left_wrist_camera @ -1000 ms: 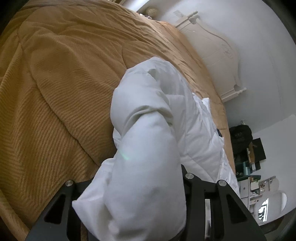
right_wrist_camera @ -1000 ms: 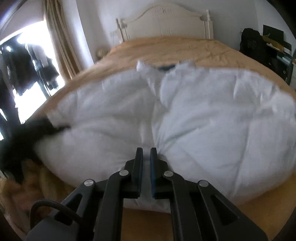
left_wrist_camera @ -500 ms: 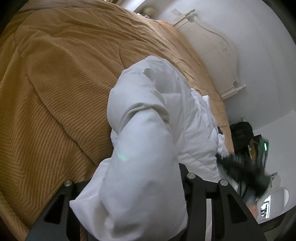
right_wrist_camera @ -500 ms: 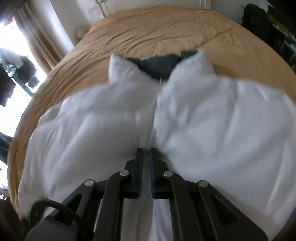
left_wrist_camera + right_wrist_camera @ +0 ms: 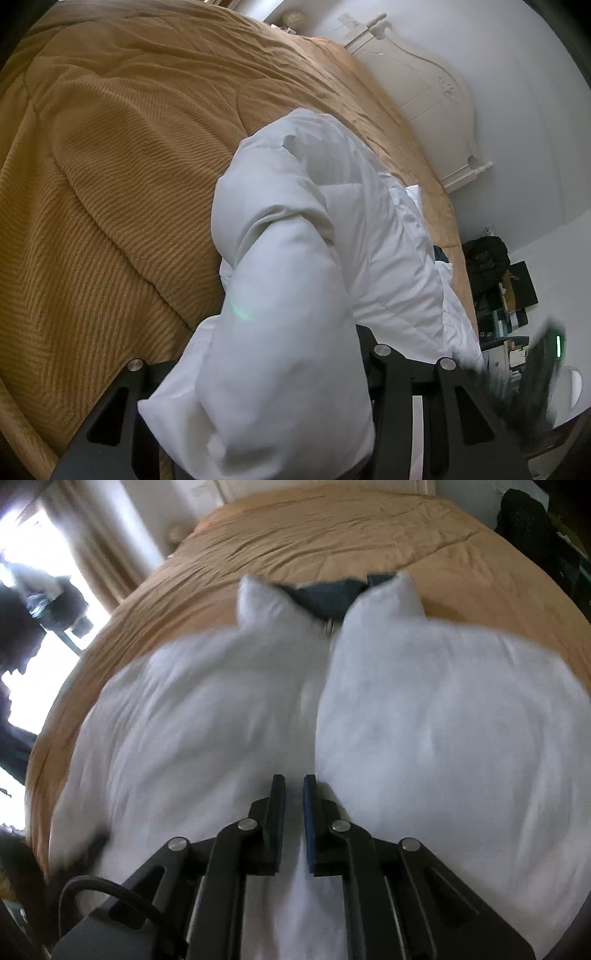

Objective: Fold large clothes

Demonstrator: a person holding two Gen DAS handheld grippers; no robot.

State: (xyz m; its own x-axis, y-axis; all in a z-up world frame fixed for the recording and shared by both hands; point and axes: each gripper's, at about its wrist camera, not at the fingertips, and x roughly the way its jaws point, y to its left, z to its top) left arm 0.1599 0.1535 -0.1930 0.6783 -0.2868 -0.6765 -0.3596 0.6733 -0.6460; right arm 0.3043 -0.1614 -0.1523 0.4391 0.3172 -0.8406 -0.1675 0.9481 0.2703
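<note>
A white puffer jacket (image 5: 424, 720) lies spread on the tan bedspread (image 5: 332, 528), front up, with dark blue lining (image 5: 328, 594) showing at the collar. My right gripper (image 5: 294, 779) hovers over the jacket's middle seam. Its jaws are opening, a narrow gap stands between the blue pads, and nothing is pinched there. In the left wrist view my left gripper (image 5: 266, 354) is shut on a thick rolled sleeve (image 5: 280, 295) of the jacket, which hides its fingertips. The sleeve rises away from the gripper across the bedspread (image 5: 110, 166).
A cream headboard (image 5: 424, 85) stands at the bed's far end. Curtains and a bright window (image 5: 110, 535) are on the left, and a dark bag (image 5: 528, 524) and cluttered shelves (image 5: 509, 295) on the right. A blurred dark shape with a green light (image 5: 543, 354) is beside the jacket's hem.
My right gripper has travelled from the jacket's hem inward over its front, tipping downward, and its jaws have parted slightly. The left gripper and sleeve have not moved.
</note>
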